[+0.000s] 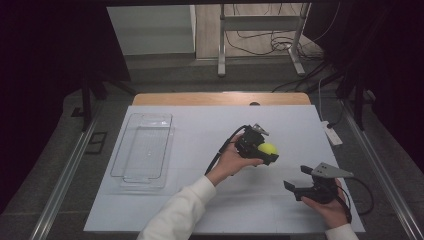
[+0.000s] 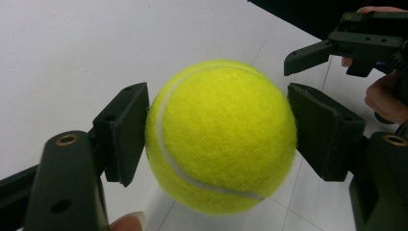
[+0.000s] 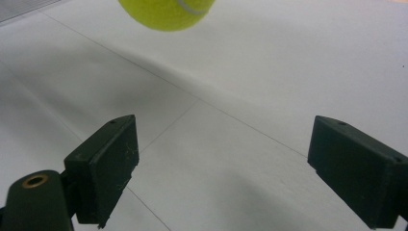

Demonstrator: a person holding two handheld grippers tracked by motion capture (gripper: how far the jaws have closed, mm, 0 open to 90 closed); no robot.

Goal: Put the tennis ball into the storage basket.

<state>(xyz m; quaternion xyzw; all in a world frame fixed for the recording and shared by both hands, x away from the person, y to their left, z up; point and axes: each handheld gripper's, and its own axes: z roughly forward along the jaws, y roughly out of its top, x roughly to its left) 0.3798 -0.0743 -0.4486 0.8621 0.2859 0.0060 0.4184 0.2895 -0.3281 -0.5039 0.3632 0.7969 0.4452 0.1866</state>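
Note:
A yellow tennis ball [image 2: 221, 134] sits between the two black pads of my left gripper [image 2: 219, 132], which is shut on it and holds it above the white table cover. From above, the same ball [image 1: 267, 148] shows at the tip of the left gripper [image 1: 262, 150], right of the table's middle. My right gripper [image 1: 296, 179] is lower and to the right, near the front edge, with its jaws wide apart and nothing between them [image 3: 221, 163]. In the right gripper view the ball [image 3: 166, 13] hangs at the top edge, well ahead of the pads.
A clear plastic tray [image 1: 145, 150] lies on the white cover [image 1: 200, 200] at the left. A white power strip [image 1: 332, 134] sits off the table's right edge. Dark curtains and stands ring the table; a wooden table edge [image 1: 220, 98] shows at the back.

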